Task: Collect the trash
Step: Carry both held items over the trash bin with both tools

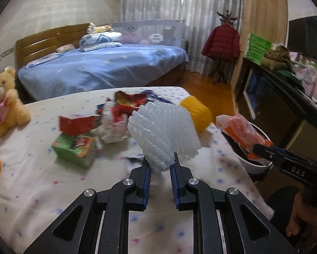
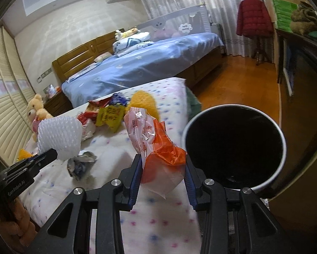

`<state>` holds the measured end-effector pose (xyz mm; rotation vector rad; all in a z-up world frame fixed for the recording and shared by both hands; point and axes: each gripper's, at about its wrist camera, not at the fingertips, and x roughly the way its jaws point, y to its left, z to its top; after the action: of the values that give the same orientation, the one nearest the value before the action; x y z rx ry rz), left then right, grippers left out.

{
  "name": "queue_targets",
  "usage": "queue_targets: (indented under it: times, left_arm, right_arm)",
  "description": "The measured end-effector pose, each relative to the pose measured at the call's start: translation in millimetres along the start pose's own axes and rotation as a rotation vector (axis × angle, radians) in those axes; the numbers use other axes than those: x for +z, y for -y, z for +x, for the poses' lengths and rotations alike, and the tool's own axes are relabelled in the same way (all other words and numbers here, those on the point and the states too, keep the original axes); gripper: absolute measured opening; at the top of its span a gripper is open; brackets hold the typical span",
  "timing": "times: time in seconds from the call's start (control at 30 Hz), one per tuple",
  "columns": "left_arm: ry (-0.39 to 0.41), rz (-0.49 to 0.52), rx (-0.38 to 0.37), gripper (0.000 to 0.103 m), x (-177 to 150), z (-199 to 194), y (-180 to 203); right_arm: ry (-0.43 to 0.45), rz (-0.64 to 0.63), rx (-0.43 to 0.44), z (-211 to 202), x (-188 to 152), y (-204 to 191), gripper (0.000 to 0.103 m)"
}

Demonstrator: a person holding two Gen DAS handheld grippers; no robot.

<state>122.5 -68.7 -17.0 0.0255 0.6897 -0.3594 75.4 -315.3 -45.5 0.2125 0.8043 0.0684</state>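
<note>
An orange-and-clear wrapper point(image 2: 158, 148), pinched low between the narrow-set jaws of the right gripper point(image 2: 163, 163), hangs above the bed edge just beside the open bin point(image 2: 283, 146), its long axis running from the jaws up and away toward the far trash pile, the free pale end pointing up and leftward in the right wrist view. The left gripper point(image 1: 161, 165), its jaws nearly together, clamps the base of a white foam net point(image 1: 163, 133), which fans upward from the pads, broad end away from the camera.

The step in hand looks to be carrying both pieces to the bin. Done well, the wrapper should be brought fully over the dark mouth before the jaws part, since its loose end could catch on the rim or flutter back onto the sheet point(image 2: 154, 222). The foam, light and springy, will probably cling or bounce; it is best released low inside the rim.

More litter waits on the bed: a red box point(image 1: 79, 123), a green box point(image 1: 76, 148), crumpled foil point(image 2: 81, 165).
</note>
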Motion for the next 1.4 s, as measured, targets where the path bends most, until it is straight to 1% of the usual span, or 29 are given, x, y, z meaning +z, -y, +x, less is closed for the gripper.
queue_targets:
  times: [0.1, 0.37, 0.77, 1.0, 1.4]
  left_arm:
    - [-0.016, 0.016, -0.03, 0.016, 2.9, 10.2, 11.4]
    - [-0.042, 0.052, -0.077, 0.016, 16.0, 35.2, 37.6]
    - [-0.086, 0.109, -0.148, 0.017, 33.1, 74.2, 72.5]
    - [-0.12, 0.13, -0.169, 0.017, 41.4, 96.6, 92.5]
    - [-0.167, 0.158, -0.178, 0.017, 52.0, 134.7, 124.4]
  right_arm:
    - [0.003, 0.018, -0.02, -3.7, 0.0, 12.3, 0.038]
    - [0.002, 0.062, -0.067, -9.8, 1.2, 42.2, 0.038]
    - [-0.005, 0.103, -0.107, -14.7, 6.1, 74.1, 0.038]
    - [-0.012, 0.117, -0.127, -13.6, 11.2, 89.1, 0.038]
    - [-0.021, 0.127, -0.156, -5.9, 18.8, 107.4, 0.038]
